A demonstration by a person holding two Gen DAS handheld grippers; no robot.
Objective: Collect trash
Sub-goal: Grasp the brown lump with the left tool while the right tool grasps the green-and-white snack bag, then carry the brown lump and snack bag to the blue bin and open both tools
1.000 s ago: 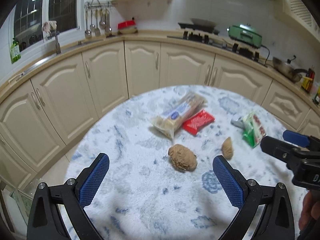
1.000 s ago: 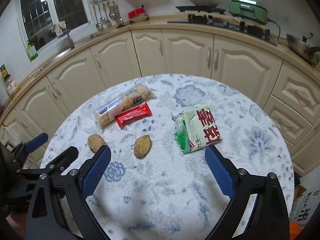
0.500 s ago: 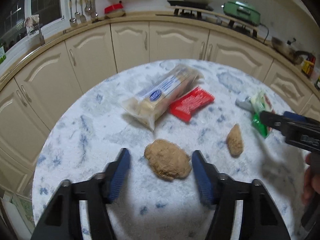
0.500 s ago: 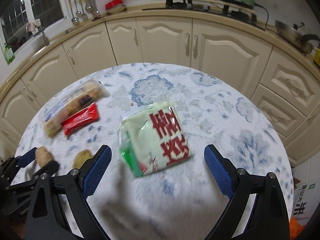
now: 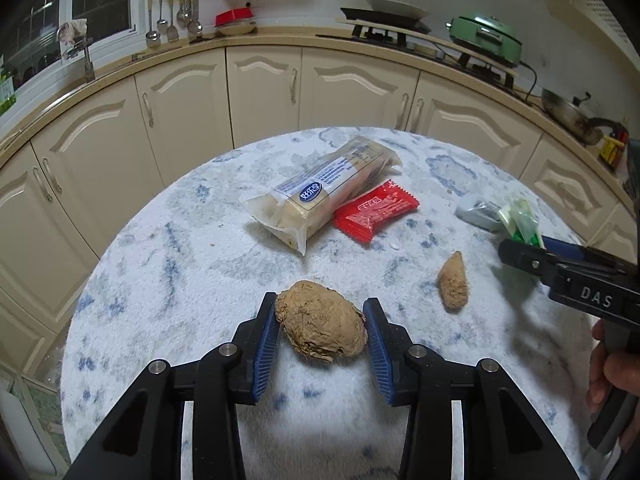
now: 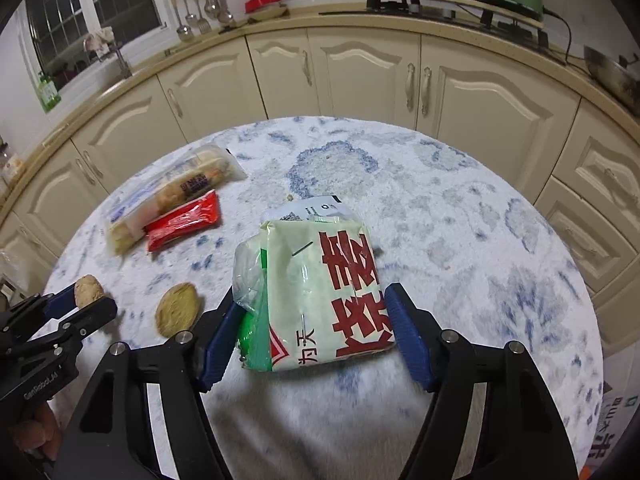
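My left gripper (image 5: 320, 334) is shut on a brown crumpled paper ball (image 5: 322, 322) on the round table; its blue pads touch both sides. A second, smaller brown wad (image 5: 453, 286) lies to its right. My right gripper (image 6: 314, 330) has its blue pads against both sides of a green-and-white noodle packet (image 6: 320, 292) with red characters. A clear biscuit sleeve (image 5: 324, 192) and a red wrapper (image 5: 374, 210) lie further back. The left gripper also shows in the right wrist view (image 6: 82, 304), holding the ball.
The round table has a white-and-blue fuzzy cloth (image 5: 180, 264). Cream kitchen cabinets (image 5: 264, 88) curve behind it, with a stove and a green cooker (image 5: 486, 36) on the counter. A cardboard box (image 6: 614, 436) stands on the floor at the right.
Both grippers moved forward and down and closed: the left around the big brown ball, the right around the noodle packet. A second ago both were wide open above the table.
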